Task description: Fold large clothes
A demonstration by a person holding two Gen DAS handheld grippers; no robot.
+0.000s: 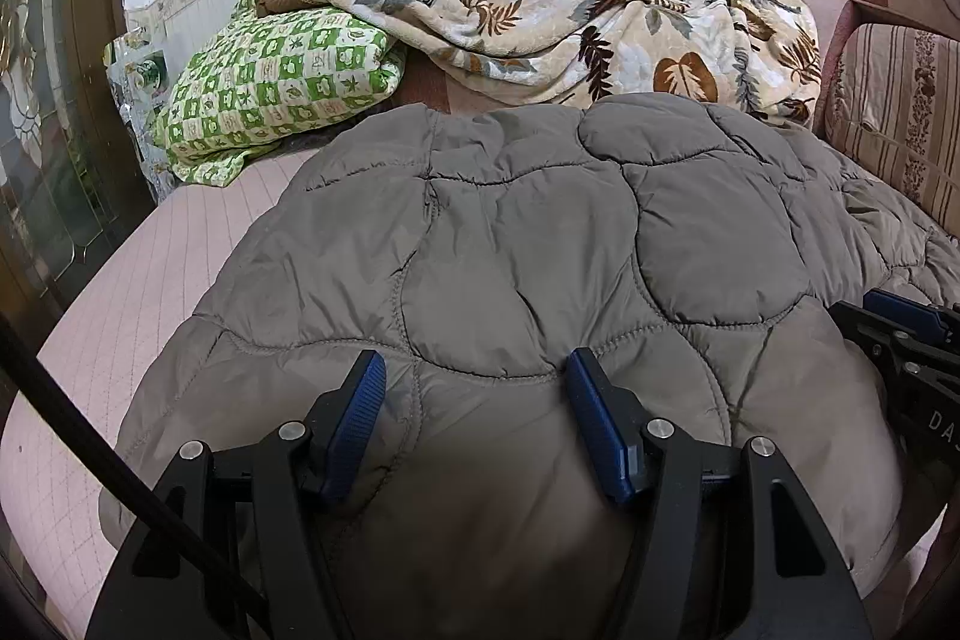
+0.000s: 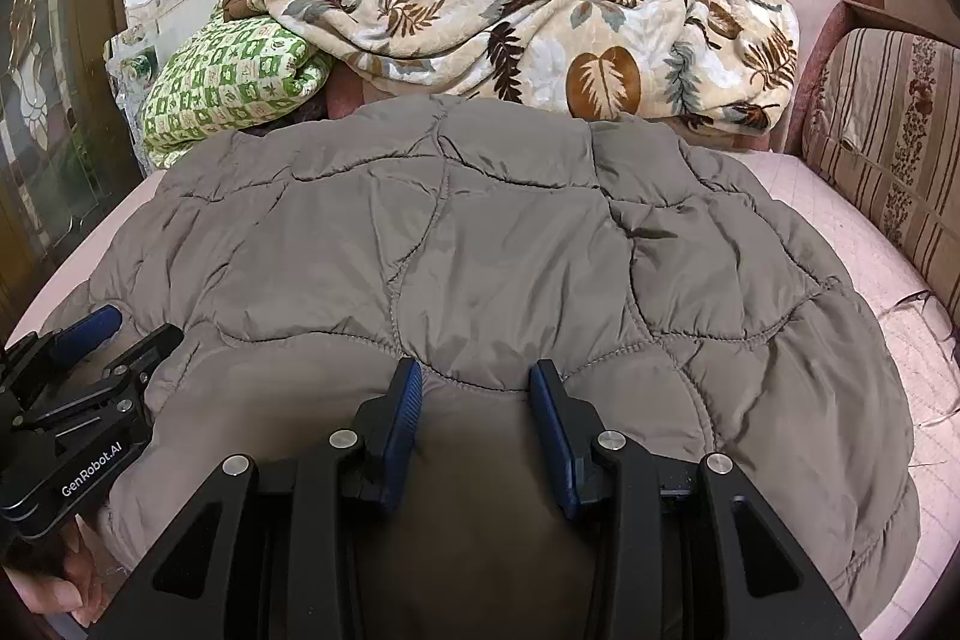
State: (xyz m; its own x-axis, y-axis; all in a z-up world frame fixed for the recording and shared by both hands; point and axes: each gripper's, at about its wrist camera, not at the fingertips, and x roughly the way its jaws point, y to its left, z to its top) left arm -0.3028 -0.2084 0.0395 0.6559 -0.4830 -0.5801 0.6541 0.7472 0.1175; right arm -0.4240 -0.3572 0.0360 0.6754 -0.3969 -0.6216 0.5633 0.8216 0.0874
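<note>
Left wrist view: the puffy grey quilted coat (image 1: 540,244) looks soft and light; grab its near edge between the fingers (image 1: 372,388), now apart and empty.

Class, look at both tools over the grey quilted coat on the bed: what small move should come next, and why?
Probably close both tools on the coat's near edge. The left tool and right tool sit side by side with puffy fabric between their open jaws, seemingly ungripped, so a firm pinch should come before any lift or fold.
</note>
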